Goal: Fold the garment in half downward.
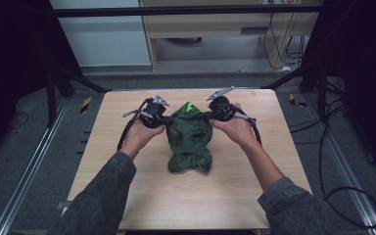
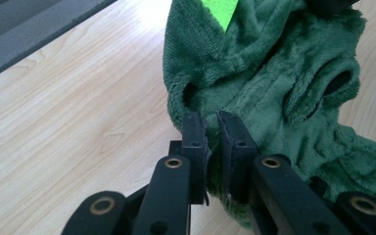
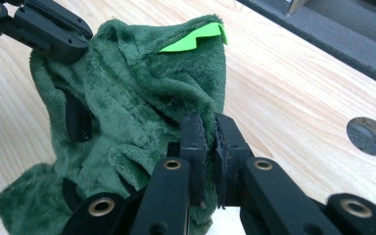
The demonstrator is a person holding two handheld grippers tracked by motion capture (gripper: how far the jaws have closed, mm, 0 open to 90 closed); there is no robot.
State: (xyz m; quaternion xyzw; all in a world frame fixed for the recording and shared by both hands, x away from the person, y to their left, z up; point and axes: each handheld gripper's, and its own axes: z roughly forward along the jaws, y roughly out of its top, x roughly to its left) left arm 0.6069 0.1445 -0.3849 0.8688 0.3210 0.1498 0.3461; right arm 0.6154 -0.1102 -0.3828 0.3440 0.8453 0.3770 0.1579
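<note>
A dark green fleece garment (image 1: 189, 139) with a bright green patch (image 1: 190, 107) lies rumpled on the middle of the wooden table (image 1: 127, 196). My left gripper (image 1: 169, 119) is shut on its left upper edge; in the left gripper view the jaws pinch the fleece (image 2: 269, 93) at my left gripper (image 2: 212, 122). My right gripper (image 1: 208, 115) is shut on the right upper edge, and in the right gripper view the fleece (image 3: 137, 107) is clamped at my right gripper (image 3: 209, 125). The other gripper's fingers (image 3: 54, 32) hold the far corner there. The bright green patch (image 3: 193, 39) sits at the top.
A round hole (image 3: 369, 135) is set in the tabletop near the right gripper. Dark floor mat, metal rails (image 1: 24, 176) and cables (image 1: 342, 196) surround the table. A cabinet (image 1: 215, 29) stands behind it.
</note>
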